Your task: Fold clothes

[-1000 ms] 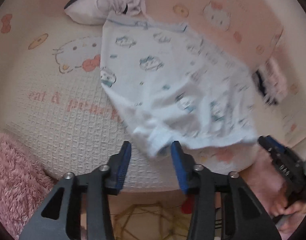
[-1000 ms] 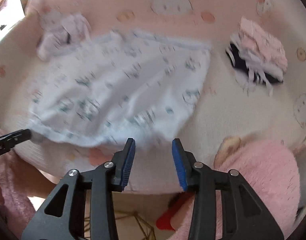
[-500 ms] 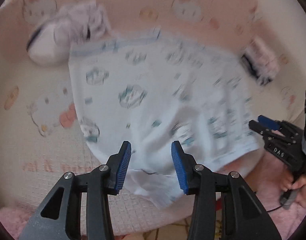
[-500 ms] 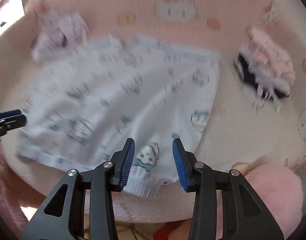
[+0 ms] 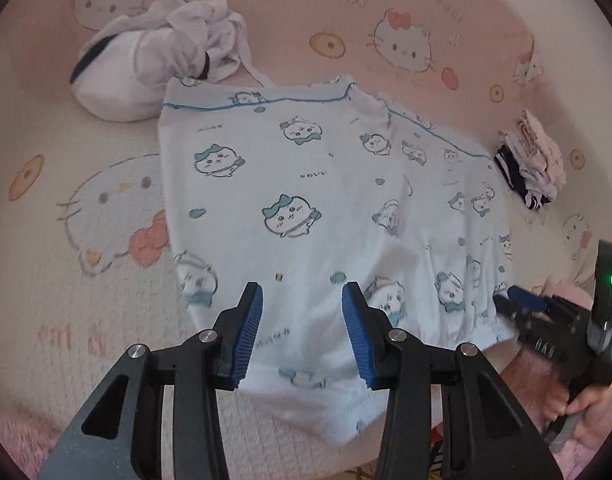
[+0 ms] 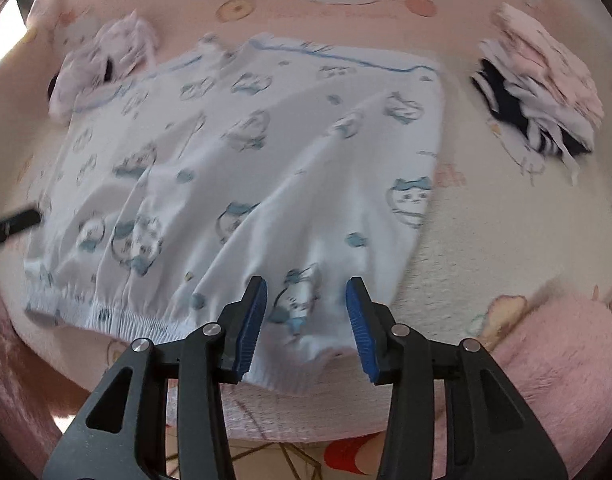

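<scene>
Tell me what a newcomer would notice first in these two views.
The white printed garment spread flat in the middle of the pink cartoon-cat blanket, its elastic hem near the bed edge. Both claws hang open over that hem: left claw at one end, right claw at the other. A crumpled white bundle lies behind the garment's left corner, a small folded stack off to its right.

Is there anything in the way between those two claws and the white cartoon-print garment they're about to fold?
Nothing visible. The left claw and right claw both stand open directly over the near hem of the printed garment. The crumpled white clothing and folded stack lie off to its sides.
</scene>
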`<state>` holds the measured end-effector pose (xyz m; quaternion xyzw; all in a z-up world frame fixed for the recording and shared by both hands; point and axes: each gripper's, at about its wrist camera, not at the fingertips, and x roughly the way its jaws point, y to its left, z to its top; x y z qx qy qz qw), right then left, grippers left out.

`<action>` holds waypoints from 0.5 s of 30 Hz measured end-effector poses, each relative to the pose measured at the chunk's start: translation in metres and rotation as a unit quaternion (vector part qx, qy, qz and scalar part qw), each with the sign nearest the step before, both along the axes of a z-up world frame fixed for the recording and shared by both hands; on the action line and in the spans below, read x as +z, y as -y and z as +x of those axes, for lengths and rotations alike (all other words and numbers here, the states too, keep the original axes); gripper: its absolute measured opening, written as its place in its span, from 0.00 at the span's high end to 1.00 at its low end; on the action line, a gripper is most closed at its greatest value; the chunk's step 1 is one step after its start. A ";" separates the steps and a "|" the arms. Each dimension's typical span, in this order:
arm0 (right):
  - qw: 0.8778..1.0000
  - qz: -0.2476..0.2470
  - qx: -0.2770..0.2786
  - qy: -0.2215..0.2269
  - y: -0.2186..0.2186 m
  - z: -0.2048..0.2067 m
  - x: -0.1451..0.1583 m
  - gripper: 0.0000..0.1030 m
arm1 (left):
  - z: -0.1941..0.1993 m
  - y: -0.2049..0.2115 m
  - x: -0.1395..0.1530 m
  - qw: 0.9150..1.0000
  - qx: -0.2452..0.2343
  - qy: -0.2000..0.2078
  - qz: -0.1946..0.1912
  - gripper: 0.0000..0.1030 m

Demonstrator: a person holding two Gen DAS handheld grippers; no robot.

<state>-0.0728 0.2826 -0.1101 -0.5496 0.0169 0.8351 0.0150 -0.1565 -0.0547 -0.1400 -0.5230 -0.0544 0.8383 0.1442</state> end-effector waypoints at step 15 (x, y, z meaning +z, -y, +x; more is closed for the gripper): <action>0.995 -0.003 0.099 -0.023 0.065 -0.117 0.021 0.60 | -0.103 0.007 -0.022 0.995 -0.063 -0.013 -0.070 0.58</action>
